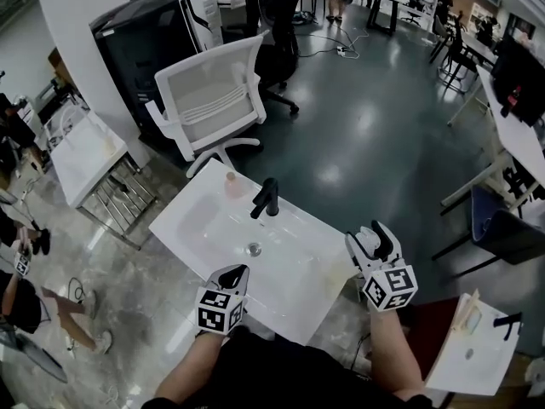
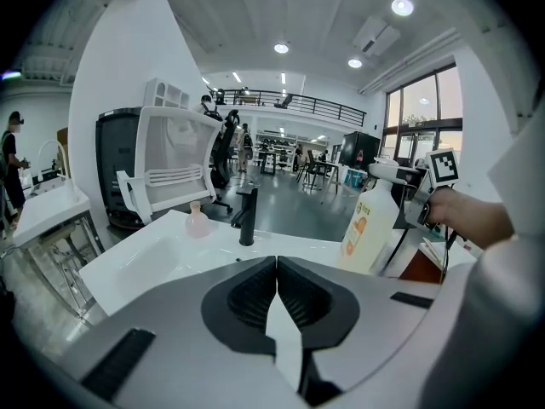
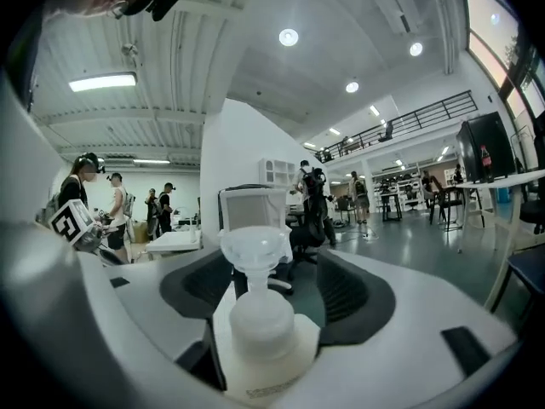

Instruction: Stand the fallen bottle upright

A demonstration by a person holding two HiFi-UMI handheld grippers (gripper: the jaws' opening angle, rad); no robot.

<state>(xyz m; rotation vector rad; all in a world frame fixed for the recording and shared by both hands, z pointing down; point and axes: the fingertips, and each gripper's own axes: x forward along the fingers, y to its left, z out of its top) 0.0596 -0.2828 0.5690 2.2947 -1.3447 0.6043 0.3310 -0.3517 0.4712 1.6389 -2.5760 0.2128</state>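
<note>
Looking at the head view first, what do you see? (Ana)

The left hand-held gripper point(image 1: 238, 271) is at the near edge of the white tabletop point(image 1: 183, 220). The right hand-held gripper point(image 1: 375, 241) is at its right corner. (Ben)

And in the left gripper view? (Ana)

Its jaws are pressed together on nothing. The bottle point(image 2: 369, 228) stands upright on that corner, close to the edge. (Ben)

The right gripper view? (Ana)

The jaws are wide apart, the pads are clear of the bottle, and the pump head is between them. I judge it is already stood up. Pull straight back and level without brushing the pump, or it may tip off the edge. (Ben)
</note>
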